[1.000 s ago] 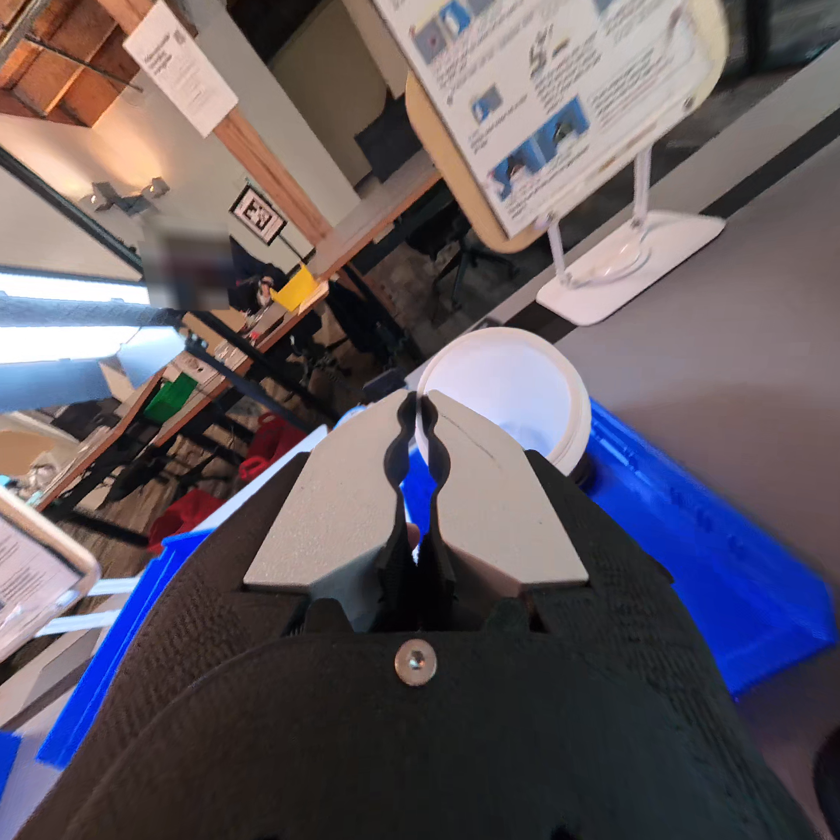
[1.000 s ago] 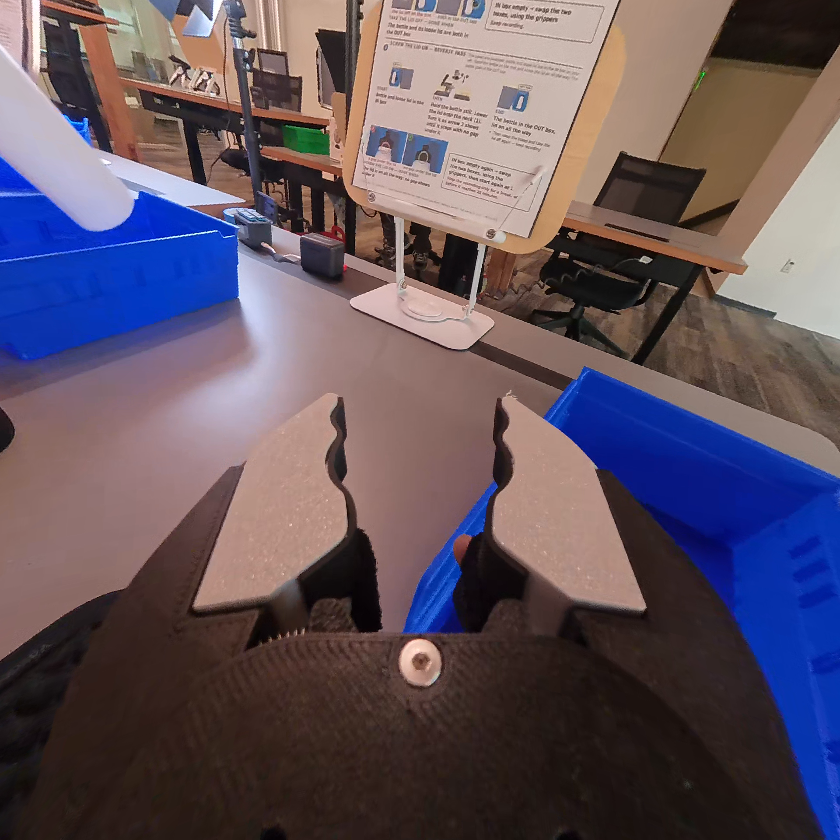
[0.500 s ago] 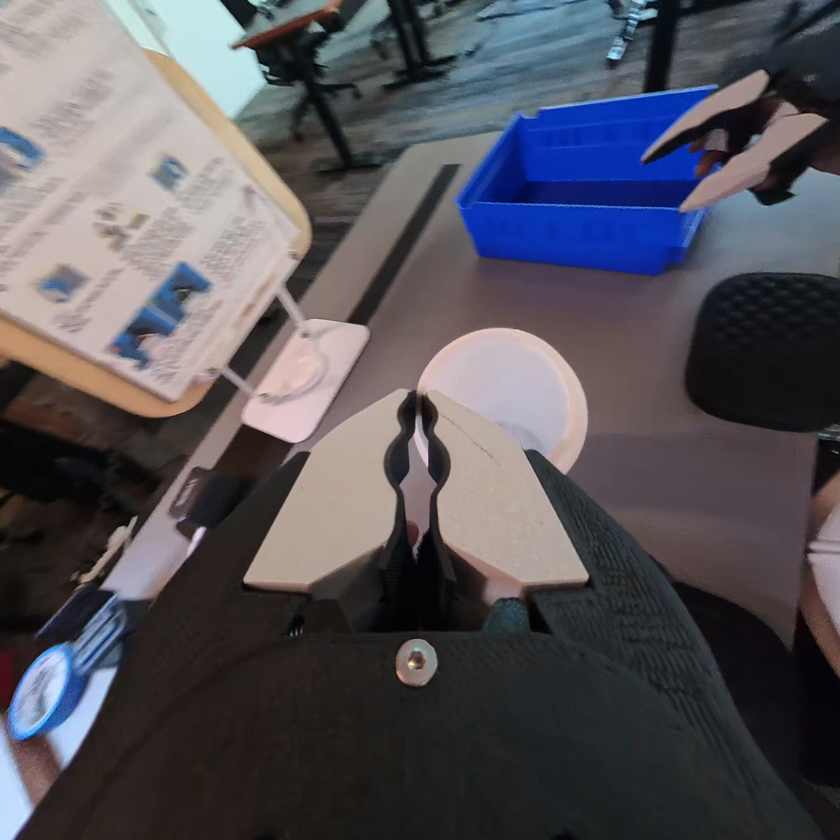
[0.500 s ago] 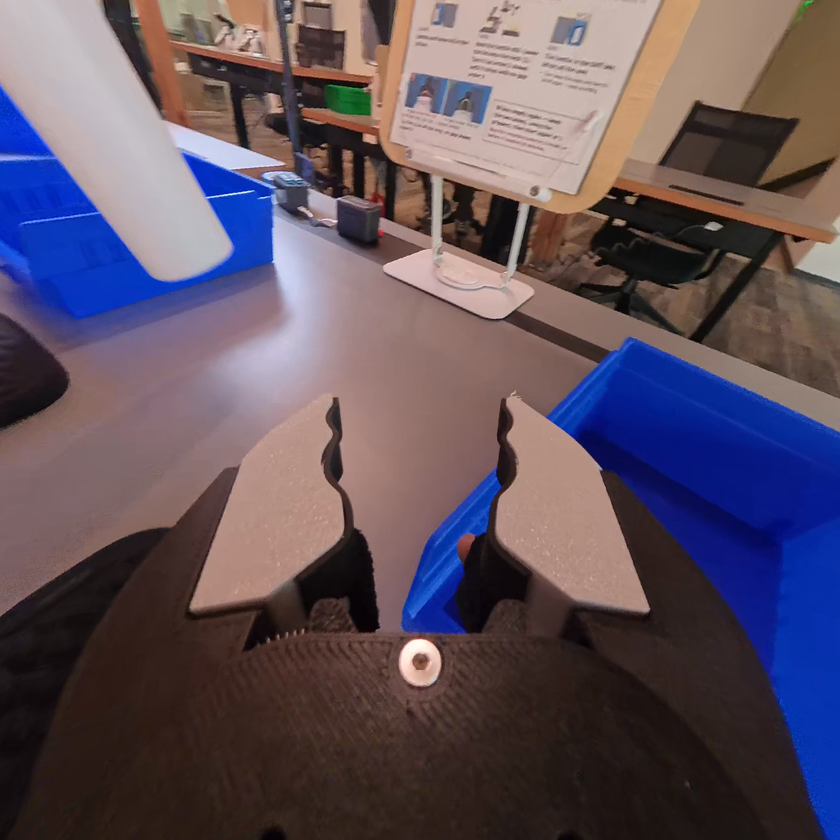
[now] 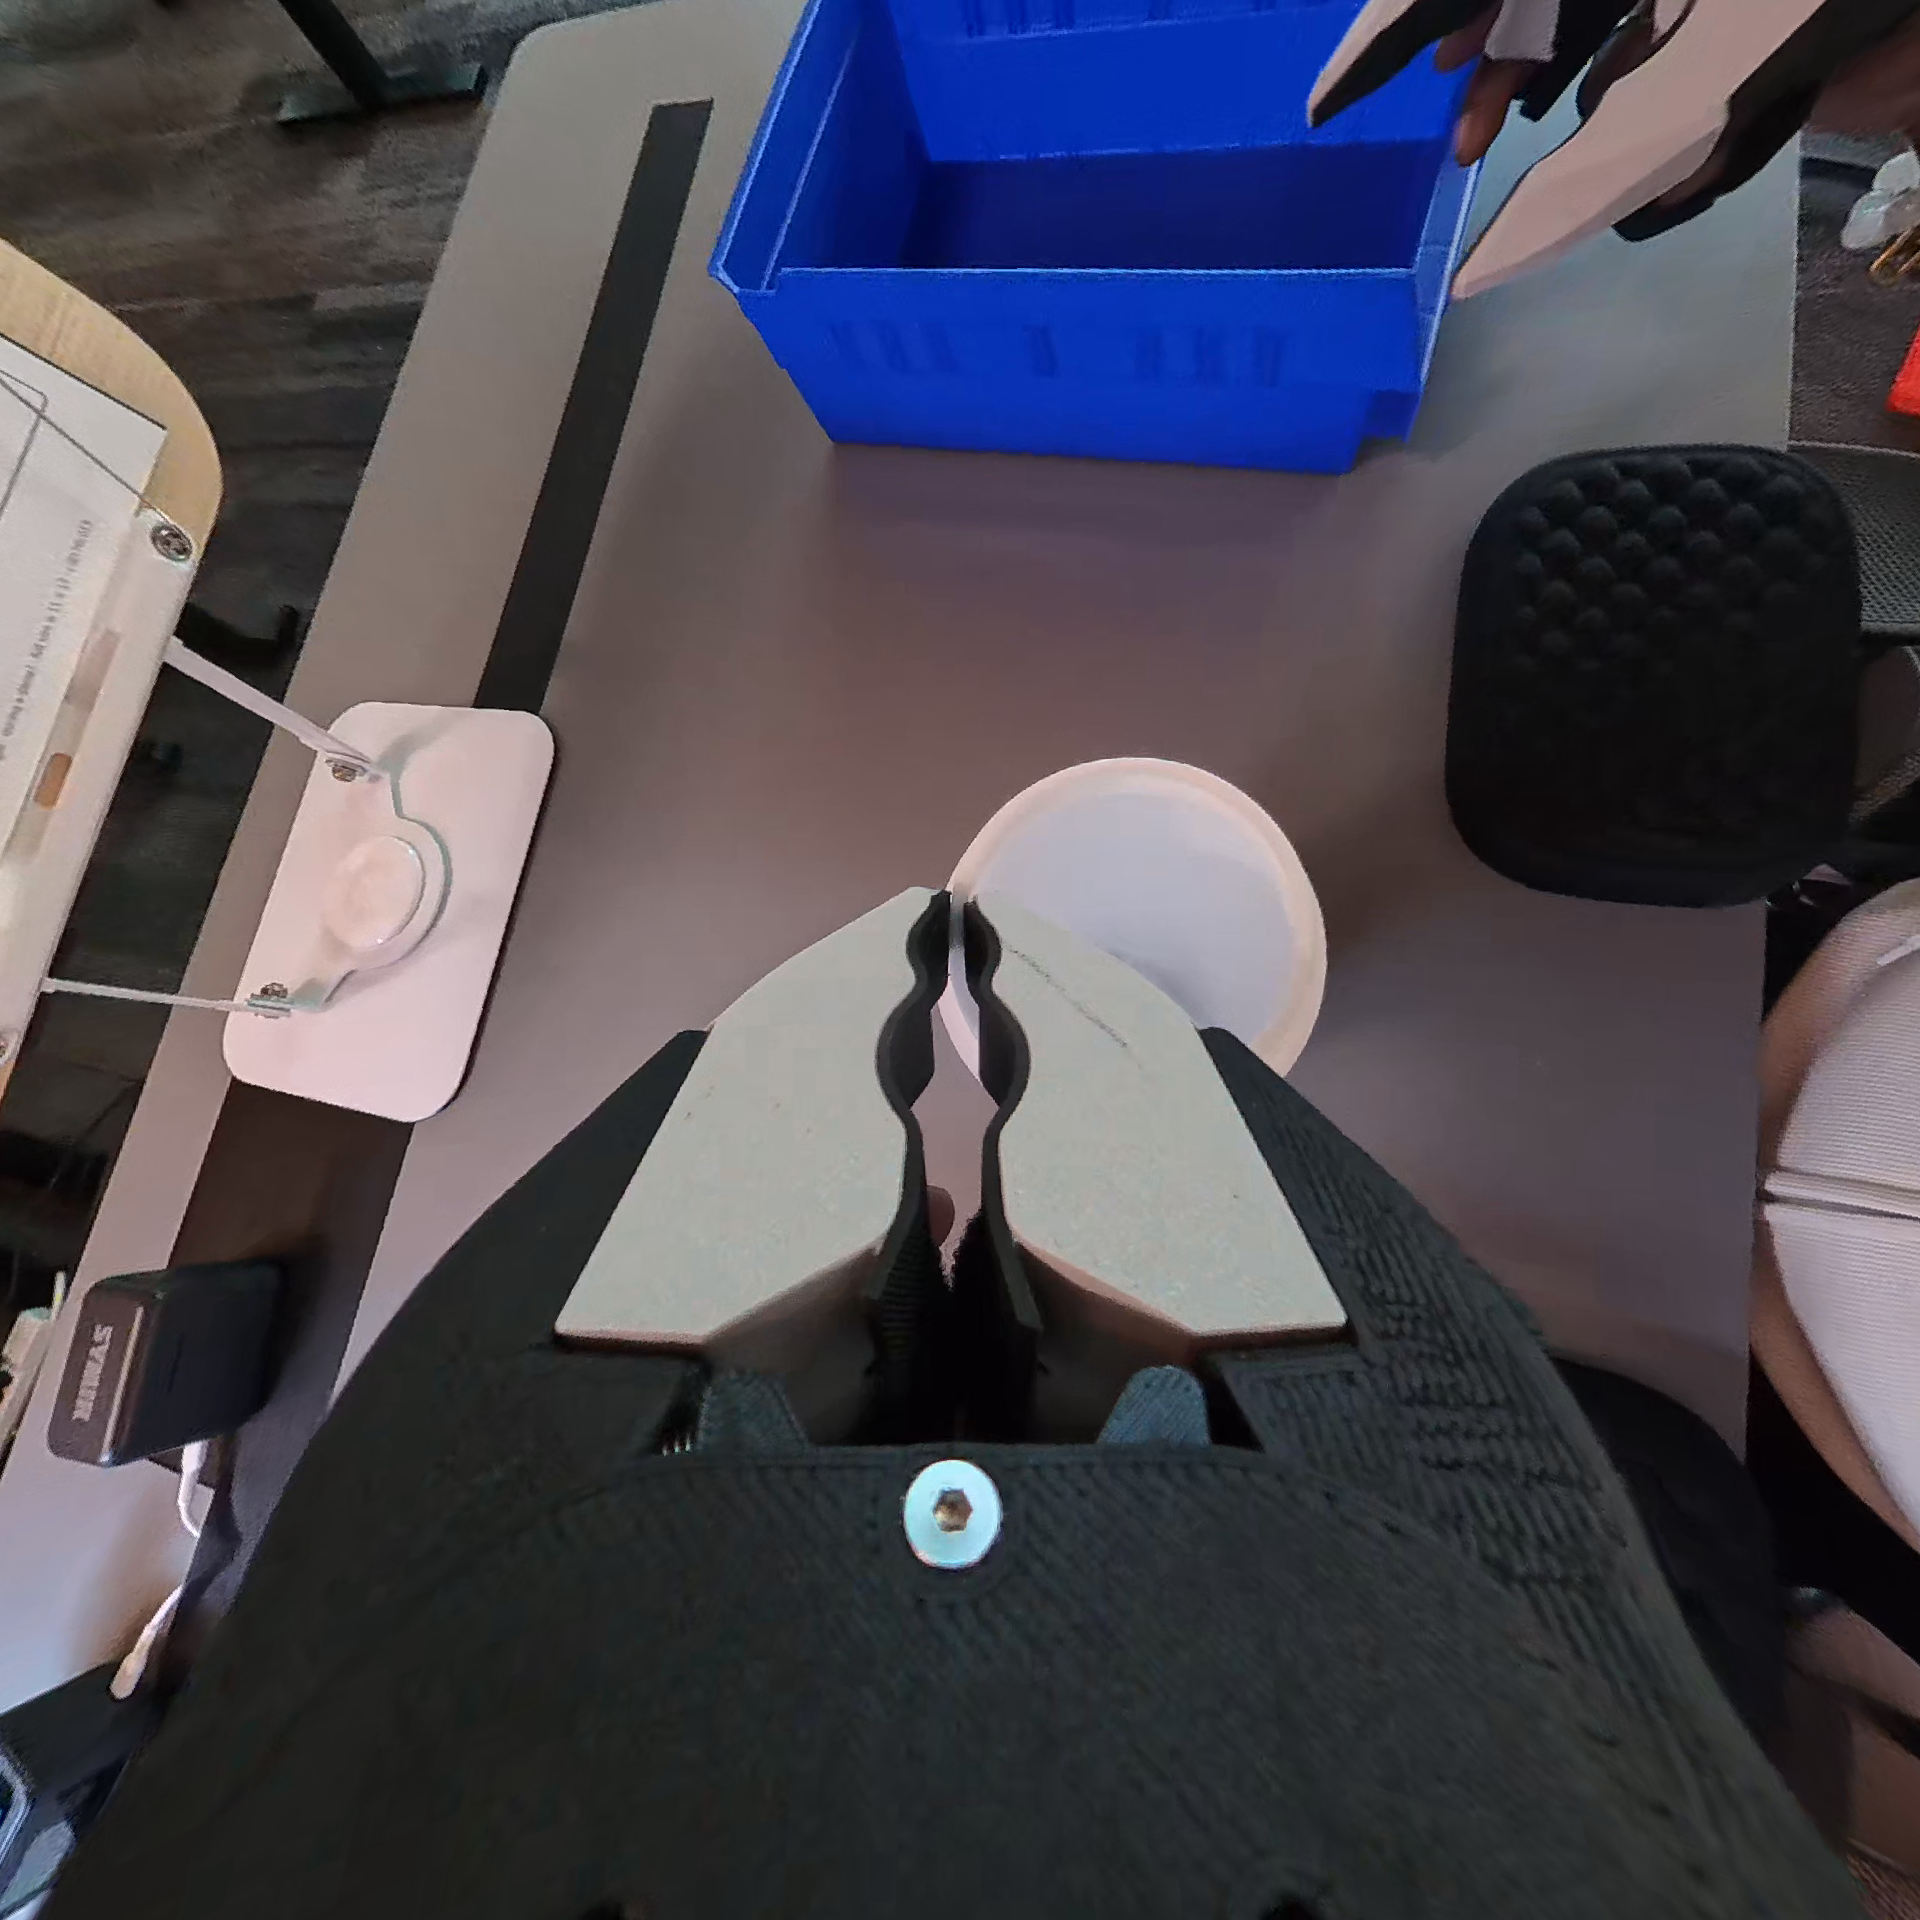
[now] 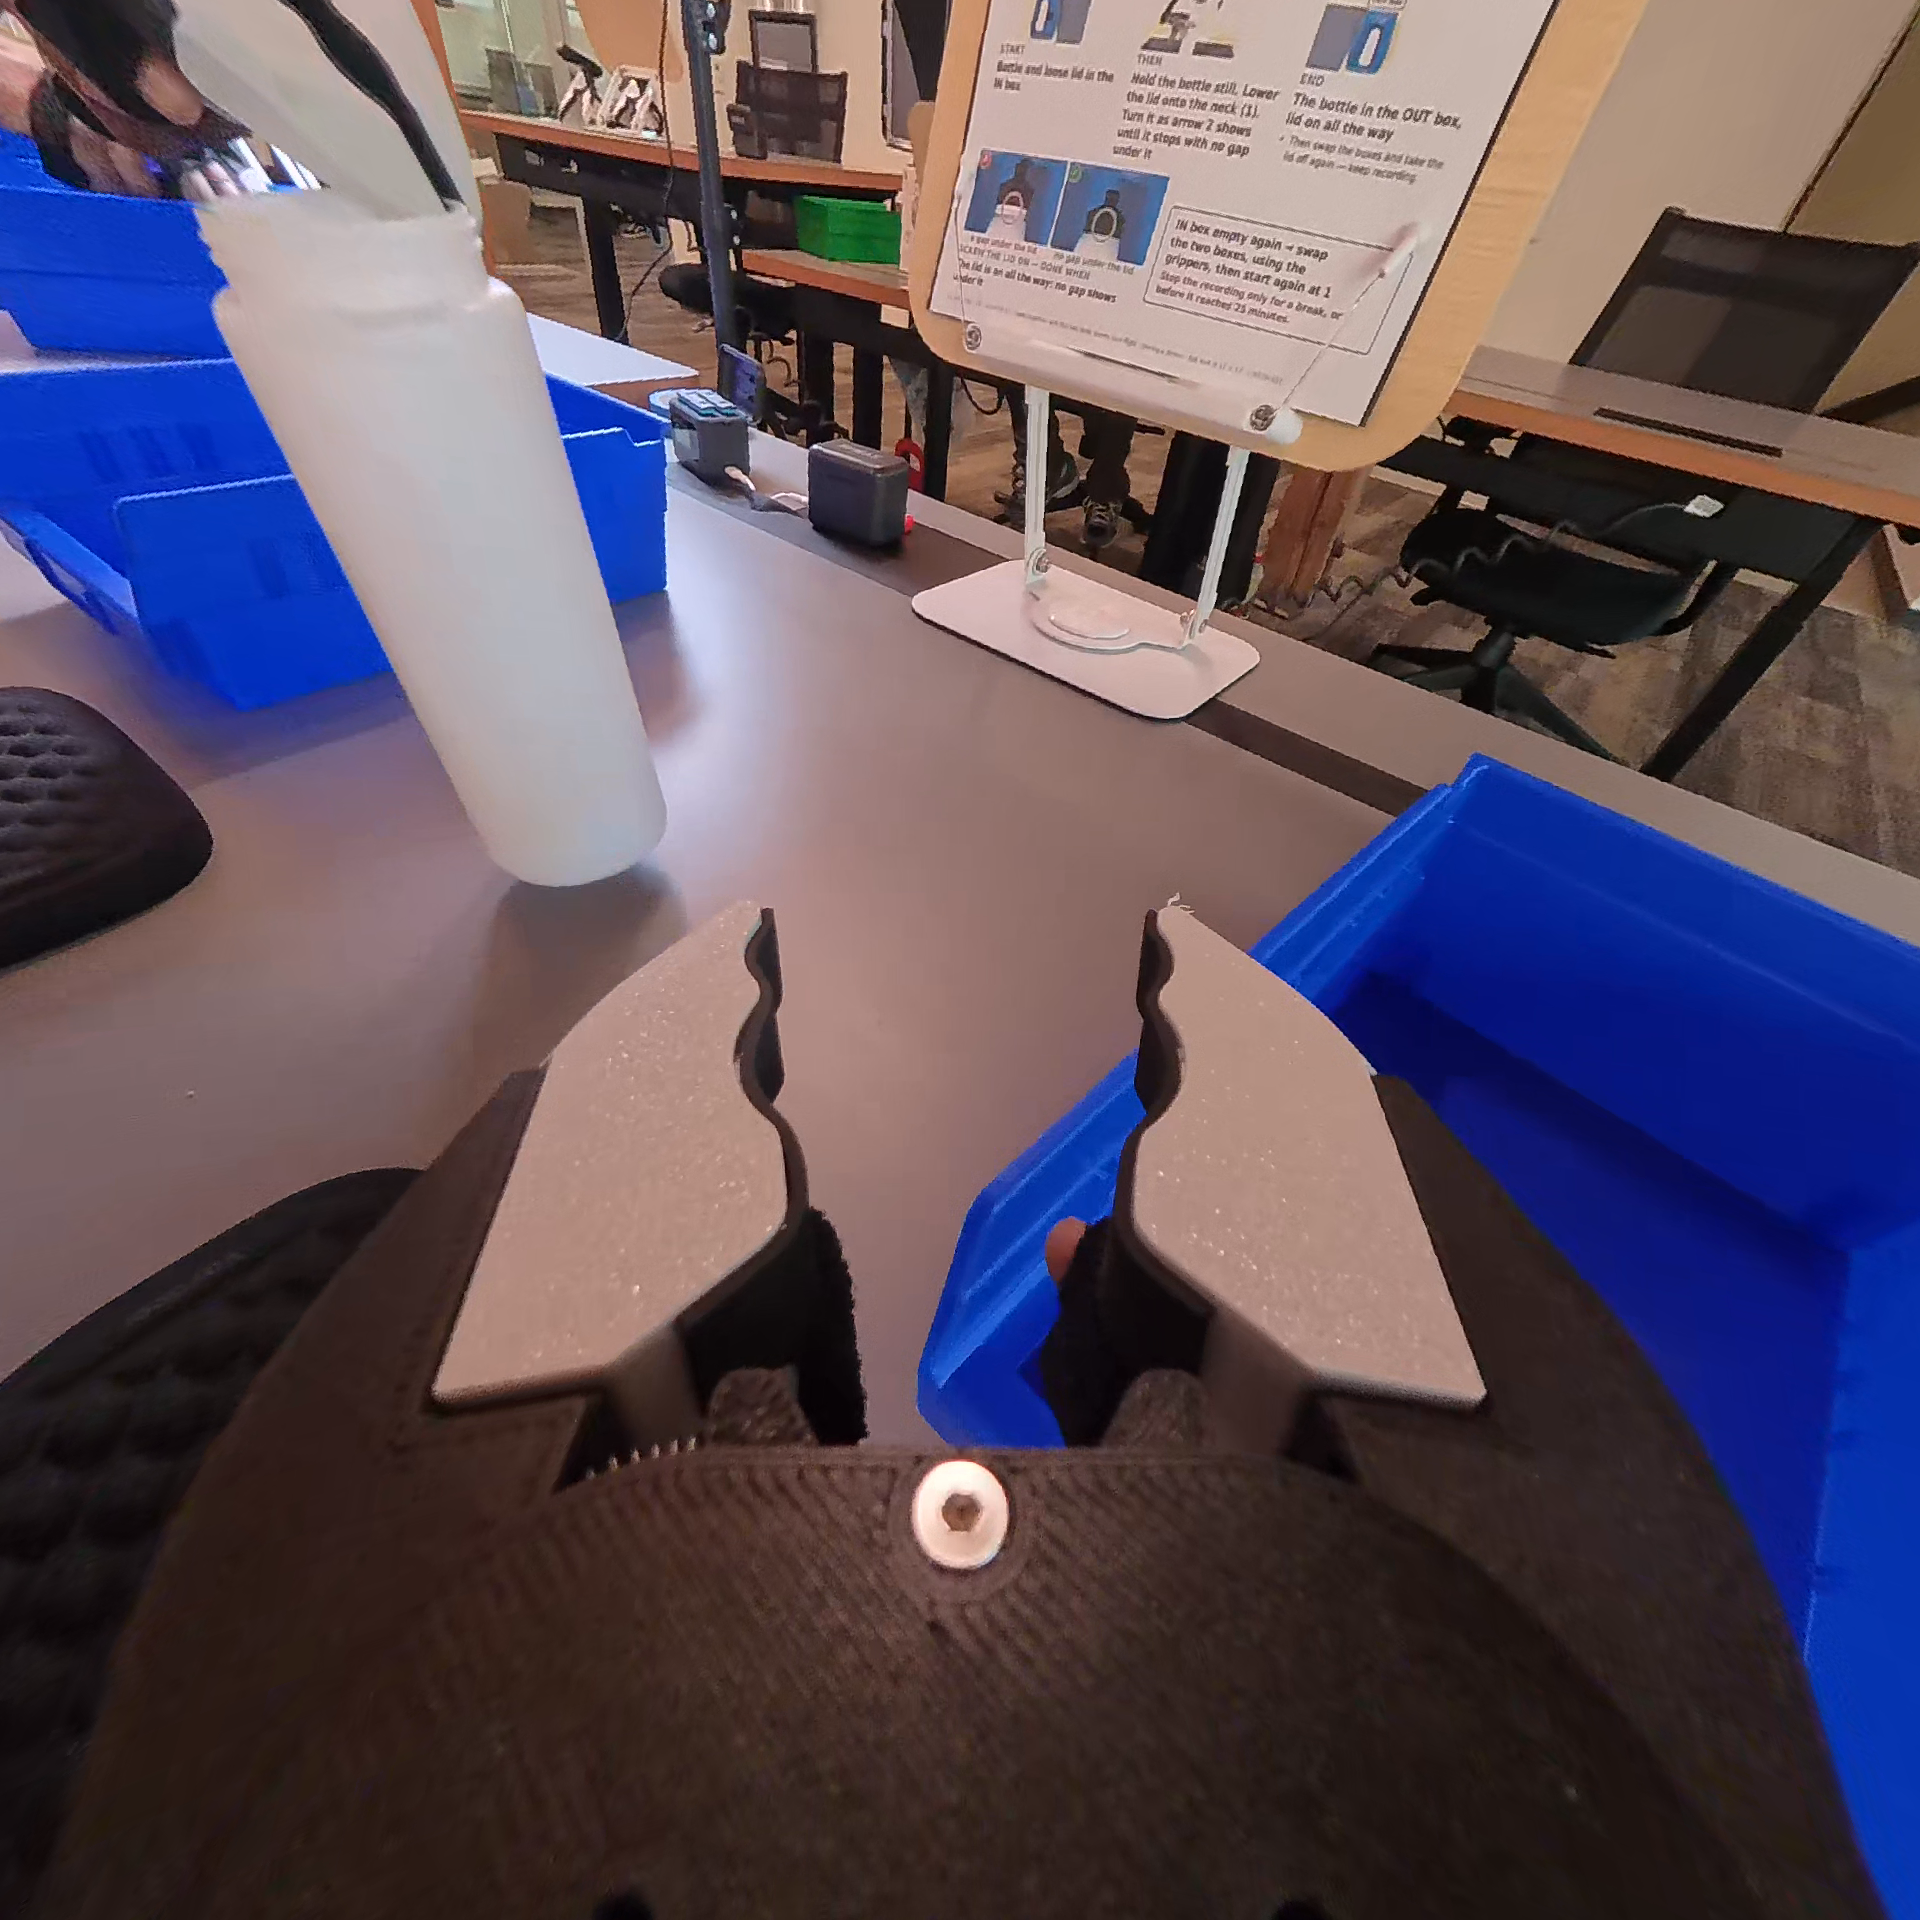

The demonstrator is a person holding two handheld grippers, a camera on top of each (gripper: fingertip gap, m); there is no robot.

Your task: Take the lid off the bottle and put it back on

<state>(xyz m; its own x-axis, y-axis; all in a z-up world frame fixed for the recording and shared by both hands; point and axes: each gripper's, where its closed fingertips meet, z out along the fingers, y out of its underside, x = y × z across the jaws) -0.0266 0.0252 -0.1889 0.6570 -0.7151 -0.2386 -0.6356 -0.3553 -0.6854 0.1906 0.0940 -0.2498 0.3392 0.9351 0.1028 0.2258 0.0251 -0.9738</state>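
A white translucent bottle (image 6: pixel 457 561) stands tilted on the grey table (image 6: pixel 935 790), its base on the surface. Its threaded neck is bare; no lid is in view. My left gripper (image 5: pixel 954 904) is shut on the bottle's rim, one finger inside the mouth and one outside. From above the bottle (image 5: pixel 1143 914) shows as a white circle beyond the fingers. The left gripper also shows at the top left of the right wrist view (image 6: pixel 343 156). My right gripper (image 6: pixel 961 914) is open and empty, above the table at the near corner of a blue bin (image 6: pixel 1558 935). It also shows in the left wrist view (image 5: pixel 1387 197).
The blue bin (image 5: pixel 1091 353) has nothing in it. A second blue bin (image 6: pixel 260 582) stands behind the bottle. A black padded rest (image 5: pixel 1652 675) lies near the bottle. A sign stand (image 6: pixel 1091 634) and small dark devices (image 6: pixel 857 504) sit along the table's far edge.
My left gripper has swung the bottle away from the far blue bin and down over the table; its base now rests on the surface. My right gripper has stayed open, nearly still.
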